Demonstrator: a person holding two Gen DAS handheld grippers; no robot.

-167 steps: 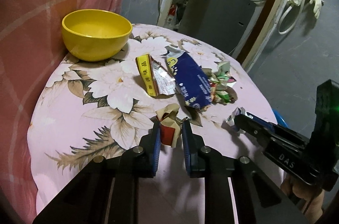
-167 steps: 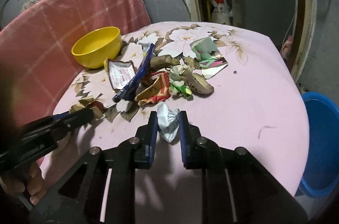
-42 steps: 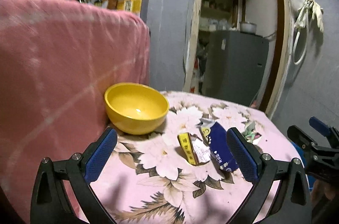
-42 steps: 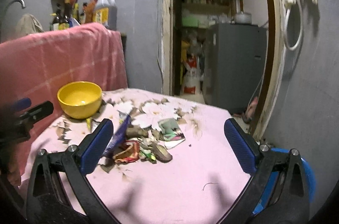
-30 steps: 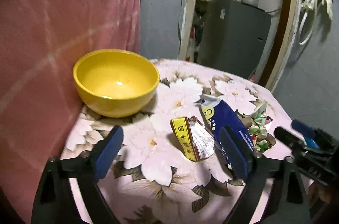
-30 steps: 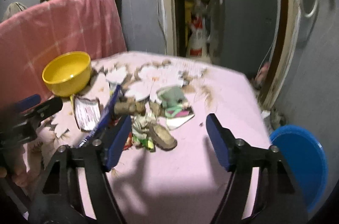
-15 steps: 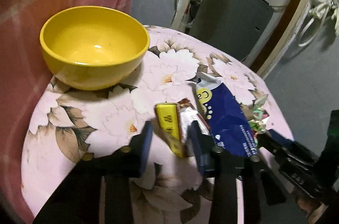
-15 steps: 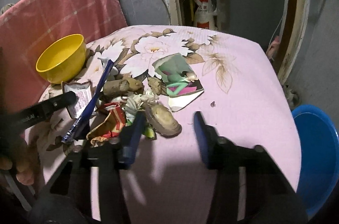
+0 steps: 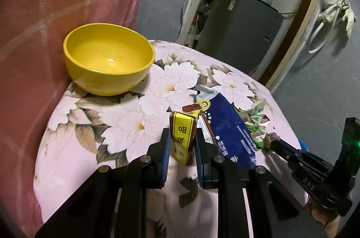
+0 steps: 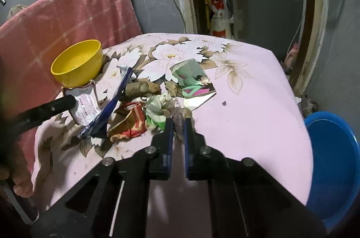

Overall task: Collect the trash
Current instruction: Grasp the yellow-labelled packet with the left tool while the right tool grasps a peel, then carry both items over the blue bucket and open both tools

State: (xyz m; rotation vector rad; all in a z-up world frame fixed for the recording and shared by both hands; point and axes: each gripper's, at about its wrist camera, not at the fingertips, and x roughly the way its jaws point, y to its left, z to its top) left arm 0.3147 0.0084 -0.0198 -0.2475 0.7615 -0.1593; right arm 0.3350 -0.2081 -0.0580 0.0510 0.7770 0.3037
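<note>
My left gripper (image 9: 182, 141) is shut on a yellow-and-brown snack wrapper (image 9: 182, 139), which stands upright between the fingers; the wrapper also shows in the right wrist view (image 10: 84, 103). My right gripper (image 10: 178, 125) is shut on a brown peel-like scrap (image 10: 180, 117) at the near edge of the trash pile. The pile on the floral pink tablecloth (image 10: 247, 107) holds a dark blue packet (image 9: 227, 127), a red-gold wrapper (image 10: 132, 123), crumpled green-white paper (image 10: 157, 112) and a green-pink torn wrapper (image 10: 193, 80).
A yellow bowl (image 9: 108, 58) stands at the table's back left against a pink plaid cloth (image 9: 56, 1). A blue bin (image 10: 333, 159) sits on the floor right of the table. A grey cabinet (image 9: 238, 22) stands beyond the doorway.
Both grippers came down from wide open above the table and closed: the left on the yellow-brown wrapper, the right on the brown scrap. The wrapper now stands upright.
</note>
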